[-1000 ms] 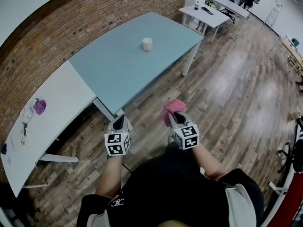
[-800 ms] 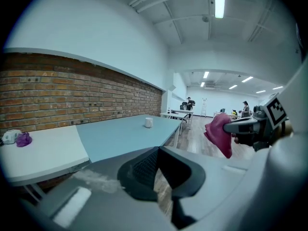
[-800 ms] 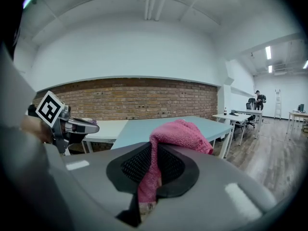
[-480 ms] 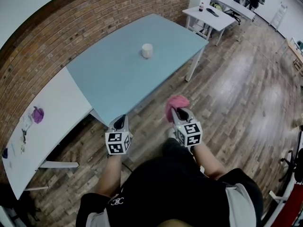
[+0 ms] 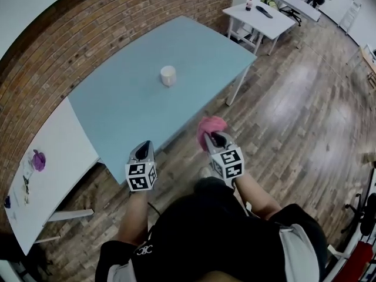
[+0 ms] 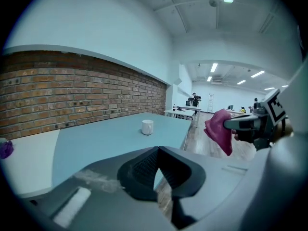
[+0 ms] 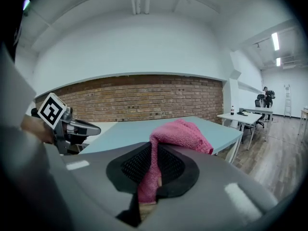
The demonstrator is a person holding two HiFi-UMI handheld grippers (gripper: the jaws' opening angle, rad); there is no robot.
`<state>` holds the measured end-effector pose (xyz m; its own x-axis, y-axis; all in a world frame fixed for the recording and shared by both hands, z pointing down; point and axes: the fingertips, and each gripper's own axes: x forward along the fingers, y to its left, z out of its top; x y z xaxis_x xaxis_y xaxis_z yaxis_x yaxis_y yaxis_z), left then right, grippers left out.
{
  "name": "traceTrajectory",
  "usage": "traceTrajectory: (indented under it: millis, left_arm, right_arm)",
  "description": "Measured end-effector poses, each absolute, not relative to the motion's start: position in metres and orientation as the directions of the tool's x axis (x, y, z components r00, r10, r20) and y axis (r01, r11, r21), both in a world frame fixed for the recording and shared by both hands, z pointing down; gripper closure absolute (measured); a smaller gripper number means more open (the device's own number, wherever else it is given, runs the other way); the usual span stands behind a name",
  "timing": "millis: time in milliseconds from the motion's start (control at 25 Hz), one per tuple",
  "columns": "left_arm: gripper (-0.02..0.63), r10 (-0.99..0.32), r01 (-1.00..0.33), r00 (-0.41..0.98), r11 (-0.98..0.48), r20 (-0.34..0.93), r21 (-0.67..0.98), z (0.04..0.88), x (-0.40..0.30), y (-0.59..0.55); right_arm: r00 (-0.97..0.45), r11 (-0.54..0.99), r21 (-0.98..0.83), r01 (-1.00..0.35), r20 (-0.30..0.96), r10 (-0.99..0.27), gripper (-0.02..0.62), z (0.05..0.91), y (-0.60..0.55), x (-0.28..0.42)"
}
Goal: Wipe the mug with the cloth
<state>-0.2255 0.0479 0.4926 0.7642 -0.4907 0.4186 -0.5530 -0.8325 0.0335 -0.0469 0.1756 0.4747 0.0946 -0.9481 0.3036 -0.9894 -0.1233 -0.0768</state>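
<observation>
Pink cloth [image 5: 210, 126] is pinched in the right gripper [image 5: 216, 138]. The jaws are clamped right down on it, with a fat wad bunched out ahead of the tips and a tail hanging down between the pads. That makes sense to me, since you want fabric out front to rub with, not bare plastic. The left gripper [image 5: 143, 150] is closed up tight with nothing in it. My guess is it's being saved to steady the mug [image 5: 168, 75], so it'd have to open up first. The mug is small and white, and it stands upright on its own out on the blue table [image 5: 117, 113]. That puts it roughly 12 o'clock from the left gripper and 11 o'clock from the right one, well apart from both. I can't make out which way the handle faces. Both grippers are held side by side around the table's near edge, noses toward the mug, touching nothing on it. So this reads as the walk-up, with no wiping started. The white table [image 5: 56, 157] at 9 o'clock, with a purple thing [image 5: 39, 160] on it, looks irrelevant. One worry is that the mug has nothing bracing it, so pushing the cloth at it one-handed would probably just slide it.
</observation>
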Motion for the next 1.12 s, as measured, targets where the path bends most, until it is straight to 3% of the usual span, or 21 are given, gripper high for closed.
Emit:
traceTrajectory:
  millis: [320, 720, 1120]
  left_arm:
    - [0.6, -0.542, -0.605, 0.704, -0.796, 0.459, -0.013, 0.481, -0.171, 0.017]
    - [0.6, -0.556, -0.656, 0.675, -0.754, 0.486, 0.048, 0.504, -0.151, -0.007]
    - [0.6, -0.499, -0.608, 0.717, -0.789, 0.486, 0.088, 0.524, -0.107, -0.068]
  right_arm:
    - [0.008, -0.041, -0.1, -0.994, 0.312, -0.95, 0.56, 0.47, 0.136, 0.025]
    - [-0.064, 0.025, -0.108, -0.994, 0.377, -0.924, 0.56, 0.495, 0.096, 0.044]
    - [-0.029, 0.002, -0.061, -0.998, 0.434, -0.9, 0.56, 0.505, 0.041, 0.071]
